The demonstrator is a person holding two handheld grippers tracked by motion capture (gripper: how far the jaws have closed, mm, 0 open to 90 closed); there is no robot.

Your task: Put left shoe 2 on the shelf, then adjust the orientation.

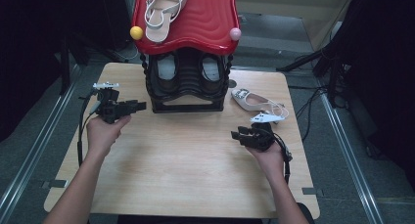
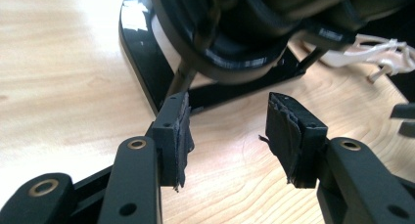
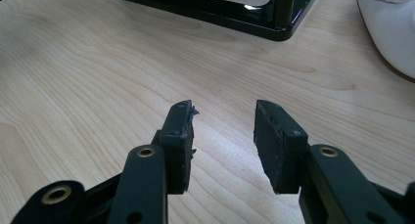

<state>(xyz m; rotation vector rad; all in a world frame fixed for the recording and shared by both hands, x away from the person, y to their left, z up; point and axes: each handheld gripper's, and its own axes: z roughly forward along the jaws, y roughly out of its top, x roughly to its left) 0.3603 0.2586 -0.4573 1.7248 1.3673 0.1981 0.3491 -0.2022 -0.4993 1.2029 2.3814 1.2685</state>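
A two-tier shoe rack (image 1: 186,38) with a red wavy top shelf and black lower shelves stands at the table's far middle. One white strappy sandal (image 1: 164,11) lies on the red shelf. A second white sandal (image 1: 254,100) (image 3: 389,28) lies on the table right of the rack. My left gripper (image 1: 139,105) (image 2: 227,136) is open and empty, pointing at the rack's black base (image 2: 147,72) from the left. My right gripper (image 1: 237,134) (image 3: 222,143) is open and empty over bare wood, just in front of the sandal on the table.
Dark shoes (image 1: 167,70) sit on the rack's lower shelf. A yellow knob (image 1: 136,33) and a pink knob (image 1: 235,34) cap the rack's posts. The wooden table (image 1: 186,170) has bare room across its near half. Cables (image 1: 308,106) trail off the right edge.
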